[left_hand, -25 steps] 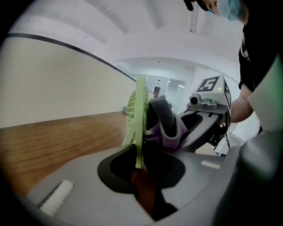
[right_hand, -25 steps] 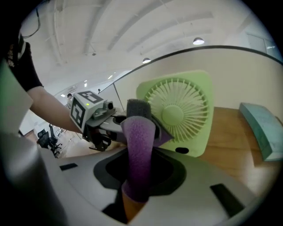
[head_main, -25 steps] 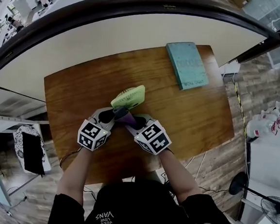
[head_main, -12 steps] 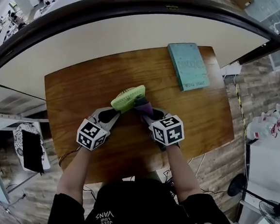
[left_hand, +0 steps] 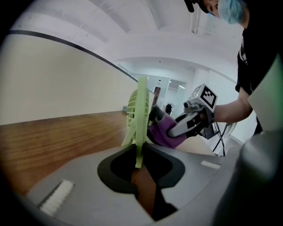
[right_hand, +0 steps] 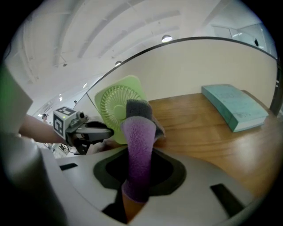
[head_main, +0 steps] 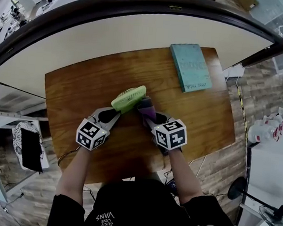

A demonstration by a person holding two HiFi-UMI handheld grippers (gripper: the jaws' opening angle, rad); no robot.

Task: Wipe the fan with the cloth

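While the left claw (head_main: 113, 114) clamps the fan (head_main: 128, 98), cloth (head_main: 147, 107) pinched in the right claw (head_main: 149, 117) touches it.

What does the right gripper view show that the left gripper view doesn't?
Only the right gripper view: the book, the fan's round grille face, and the left gripper holding it. Only the left gripper view: the fan edge-on between that gripper's jaws, the right gripper and the person's forearm. Both: the fan, the purple cloth beside it, the wooden table.
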